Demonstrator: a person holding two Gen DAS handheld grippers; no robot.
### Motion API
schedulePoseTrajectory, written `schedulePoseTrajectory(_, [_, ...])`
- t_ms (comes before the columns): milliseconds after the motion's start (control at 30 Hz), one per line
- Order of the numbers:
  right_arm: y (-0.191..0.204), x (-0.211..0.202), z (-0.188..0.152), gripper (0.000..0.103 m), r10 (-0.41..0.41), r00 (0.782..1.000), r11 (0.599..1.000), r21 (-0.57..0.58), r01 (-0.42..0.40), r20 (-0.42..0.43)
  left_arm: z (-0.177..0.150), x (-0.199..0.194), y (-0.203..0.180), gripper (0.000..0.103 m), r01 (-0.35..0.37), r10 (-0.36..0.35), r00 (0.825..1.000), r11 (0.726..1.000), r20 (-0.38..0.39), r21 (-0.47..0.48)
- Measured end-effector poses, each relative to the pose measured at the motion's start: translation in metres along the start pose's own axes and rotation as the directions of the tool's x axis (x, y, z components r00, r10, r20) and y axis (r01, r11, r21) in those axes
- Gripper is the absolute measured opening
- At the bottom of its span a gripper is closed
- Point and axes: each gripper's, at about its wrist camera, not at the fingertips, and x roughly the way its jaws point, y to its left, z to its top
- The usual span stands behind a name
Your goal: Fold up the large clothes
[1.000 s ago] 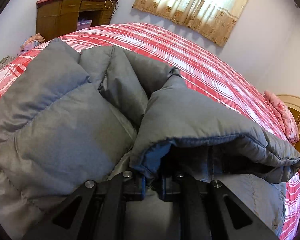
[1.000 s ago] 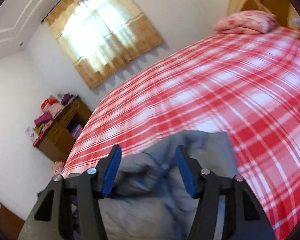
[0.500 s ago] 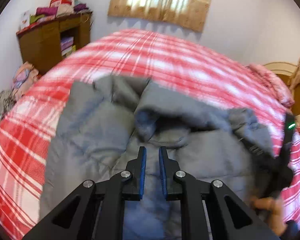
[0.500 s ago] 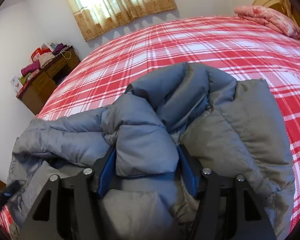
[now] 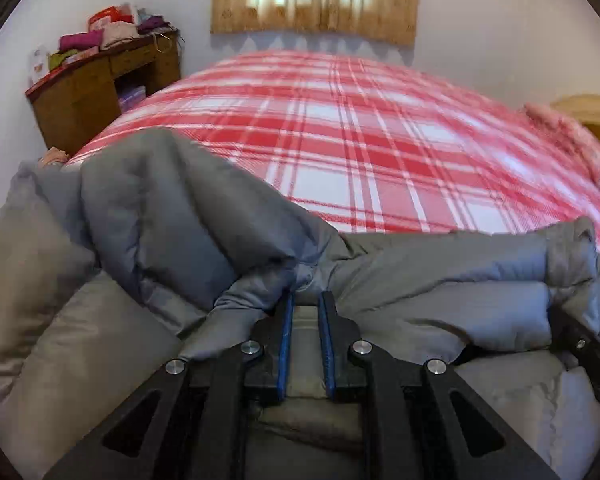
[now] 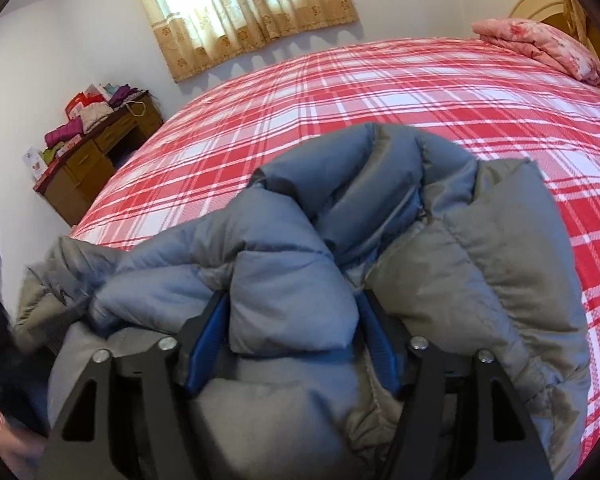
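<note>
A grey-blue puffer jacket (image 5: 188,216) lies bunched on the red plaid bed (image 5: 360,128). My left gripper (image 5: 306,300) has its jaws nearly together with their tips pushed under a fold of the jacket; a narrow gap shows between the blue pads. In the right wrist view the jacket (image 6: 480,264) fills the foreground. My right gripper (image 6: 292,308) stands wide, and a thick puffy fold of the jacket sits between its blue pads (image 6: 208,340).
A wooden desk (image 5: 96,92) piled with folded clothes stands by the wall at the left; it also shows in the right wrist view (image 6: 92,152). A pink folded blanket (image 6: 540,44) lies at the bed's far right. A curtained window (image 5: 316,0) is behind the bed.
My left gripper let go of the jacket edge, drew back, then moved forward into a fold. My right gripper came down onto the jacket and now has a thick fold between its pads.
</note>
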Motion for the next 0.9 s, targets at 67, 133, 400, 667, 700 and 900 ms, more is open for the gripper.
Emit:
schedulePoseTrajectory(67, [-0.002,-0.001,0.001,0.068,-0.003,1.0,1.0,0.011,0.003,-0.006,0.002,0.002,0.004,0.014,0.017,-0.017,1.0,1.0,-0.012,-0.014])
schedulePoseTrajectory(133, [-0.003,-0.008,0.001,0.065,-0.011,1.0,1.0,0.023,0.011,-0.024,0.002,0.002,0.007,0.014,0.037,-0.037,0.999,0.999,-0.01,-0.032])
schedulePoseTrajectory(400, [0.031,-0.033,0.035,0.053,-0.149,0.985,0.976,-0.146,0.161,0.092,0.0,0.0,0.006,0.014,0.046,-0.046,0.999,0.998,-0.002,-0.04])
schedulePoseTrajectory(667, [-0.009,0.003,0.007,0.06,-0.151,0.986,0.982,-0.128,0.141,-0.072,0.0,0.003,0.001,0.014,0.018,-0.018,1.0,1.0,0.0,-0.018])
schedulePoseTrajectory(700, [-0.011,-0.001,0.006,0.062,-0.147,0.985,0.982,-0.132,0.135,-0.089,0.0,0.003,0.001,0.014,0.015,-0.014,1.0,1.0,0.001,-0.016])
schedulePoseTrajectory(900, [-0.017,-0.071,0.019,0.062,-0.12,0.991,0.99,-0.061,0.124,0.057,0.0,0.003,0.0,0.014,0.015,-0.015,1.0,1.0,0.004,-0.019])
